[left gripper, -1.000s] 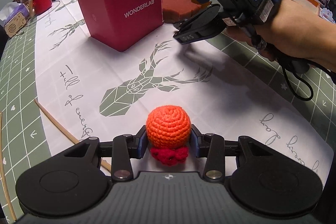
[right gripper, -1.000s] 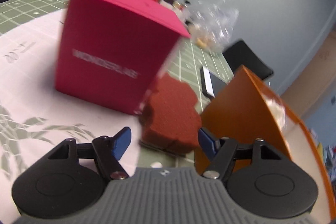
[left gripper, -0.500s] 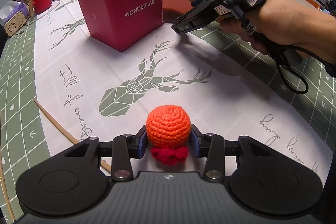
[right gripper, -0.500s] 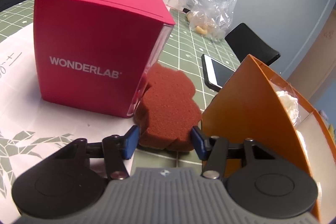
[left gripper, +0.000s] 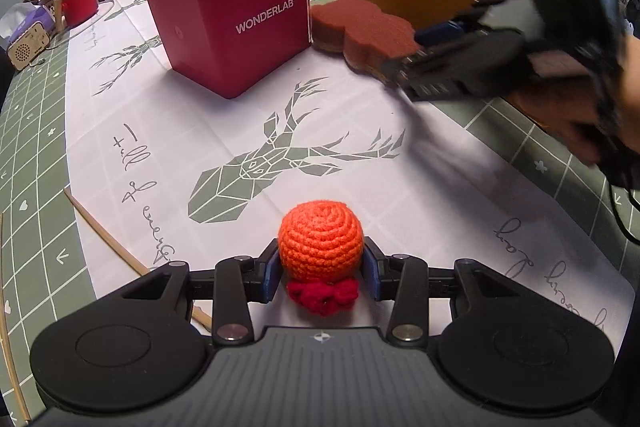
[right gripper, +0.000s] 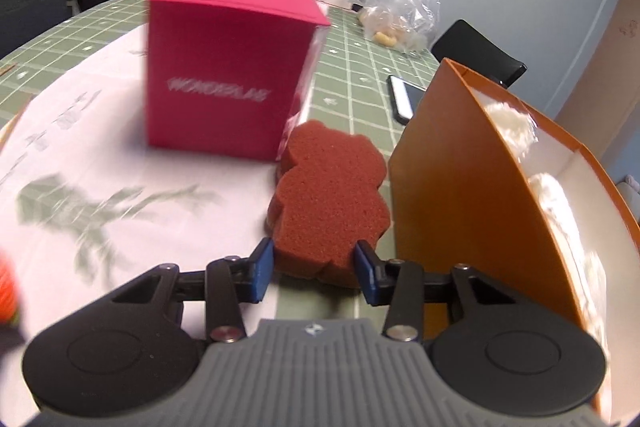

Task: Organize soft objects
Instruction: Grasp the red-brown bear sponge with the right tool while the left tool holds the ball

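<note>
While clamped, sponge [right gripper: 330, 203] between right hand-held gripper [right gripper: 315, 269] pads.

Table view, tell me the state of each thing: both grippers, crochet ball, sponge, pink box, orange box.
Left gripper: shut on the crochet ball.
Crochet ball: held.
Right gripper: jaws just been closing, pads on the sponge's near end.
Sponge: flat between the boxes.
Pink box: upright, lid shut.
Orange box: open, white stuff inside.
</note>
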{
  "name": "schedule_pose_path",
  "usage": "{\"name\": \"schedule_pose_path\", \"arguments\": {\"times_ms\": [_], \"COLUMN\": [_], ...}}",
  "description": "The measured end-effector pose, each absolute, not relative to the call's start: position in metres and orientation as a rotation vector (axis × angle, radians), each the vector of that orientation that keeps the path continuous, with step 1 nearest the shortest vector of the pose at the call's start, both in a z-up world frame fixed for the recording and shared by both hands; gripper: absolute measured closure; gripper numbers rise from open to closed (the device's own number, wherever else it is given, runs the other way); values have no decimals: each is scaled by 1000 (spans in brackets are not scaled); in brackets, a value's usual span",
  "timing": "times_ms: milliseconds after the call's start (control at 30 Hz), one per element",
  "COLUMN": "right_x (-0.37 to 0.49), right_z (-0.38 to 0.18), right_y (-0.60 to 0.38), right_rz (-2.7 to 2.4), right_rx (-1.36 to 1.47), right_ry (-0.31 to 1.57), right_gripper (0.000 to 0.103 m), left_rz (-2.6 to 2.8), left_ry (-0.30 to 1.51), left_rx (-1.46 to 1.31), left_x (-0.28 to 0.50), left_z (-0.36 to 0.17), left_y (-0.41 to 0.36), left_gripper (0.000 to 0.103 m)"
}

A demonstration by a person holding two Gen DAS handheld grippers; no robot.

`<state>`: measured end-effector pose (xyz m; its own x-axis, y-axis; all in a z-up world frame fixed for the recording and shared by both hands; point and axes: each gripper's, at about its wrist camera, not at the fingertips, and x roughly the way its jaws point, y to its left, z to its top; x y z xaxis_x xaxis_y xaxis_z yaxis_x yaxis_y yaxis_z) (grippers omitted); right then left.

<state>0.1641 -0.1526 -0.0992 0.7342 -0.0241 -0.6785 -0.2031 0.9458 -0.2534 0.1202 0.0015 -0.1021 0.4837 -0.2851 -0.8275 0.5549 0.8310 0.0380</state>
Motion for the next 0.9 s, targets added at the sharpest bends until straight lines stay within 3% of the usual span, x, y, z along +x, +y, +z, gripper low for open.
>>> {"name": "schedule_pose_path", "arguments": {"times_ms": [267, 367, 433, 900], "right_x": [91, 68, 57, 80], "right_z": [-89, -88, -88, -105], "right_y": [-153, -150, -149, -167], "right_rz": [210, 244, 271, 210], "right_rx": [-297, -312, -303, -95], "right_ry": [746, 731, 697, 694], "right_gripper": [60, 52, 41, 31], "left_rz": [-522, -525, -527, -534], "left_ry": [938, 938, 935, 932], "left_rx": [336, 341, 346, 331], "left_x": [120, 120, 121, 119], "left_z": [-103, -102, -103, -102], "left_y": [-1, -4, -6, -3], "left_gripper": [54, 54, 54, 54]}}
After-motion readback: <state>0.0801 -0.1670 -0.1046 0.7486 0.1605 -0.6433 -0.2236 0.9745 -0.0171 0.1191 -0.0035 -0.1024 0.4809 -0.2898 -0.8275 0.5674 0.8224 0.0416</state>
